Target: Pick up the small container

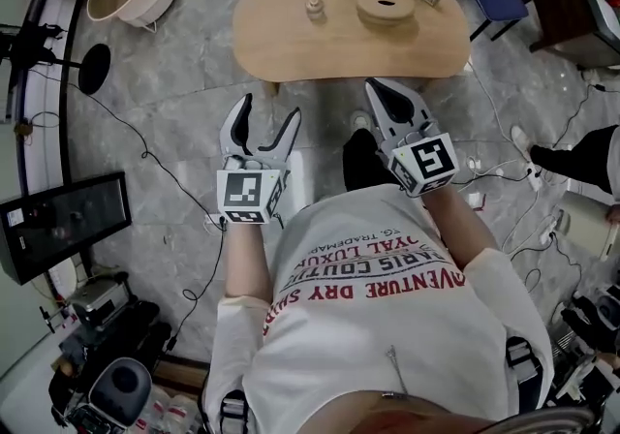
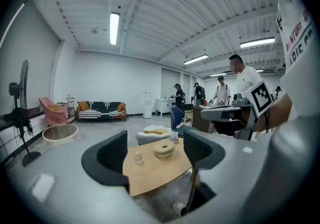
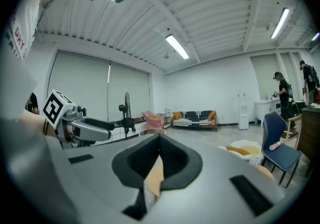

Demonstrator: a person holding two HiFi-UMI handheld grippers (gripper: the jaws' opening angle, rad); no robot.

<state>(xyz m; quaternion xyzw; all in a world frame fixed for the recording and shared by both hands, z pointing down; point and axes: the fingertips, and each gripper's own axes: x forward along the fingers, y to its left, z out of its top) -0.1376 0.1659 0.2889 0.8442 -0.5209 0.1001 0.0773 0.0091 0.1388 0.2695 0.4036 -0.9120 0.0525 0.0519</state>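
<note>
— Starting on the pickup yet?
— Barely. The small pale lidded container stands untouched on the light oval wooden table, well ahead. The grey left gripper gapes empty and the right gripper is clenched on nothing. Reaching and grasping remain.

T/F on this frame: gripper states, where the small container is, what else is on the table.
1. The left gripper is open and empty. True.
2. The right gripper grips the small container. False: its jaws are together on nothing, and the container stands on the wooden table.
3. The small container lies tipped over. False: it stands upright.
4. A round lidded box shares the table. True.
</note>
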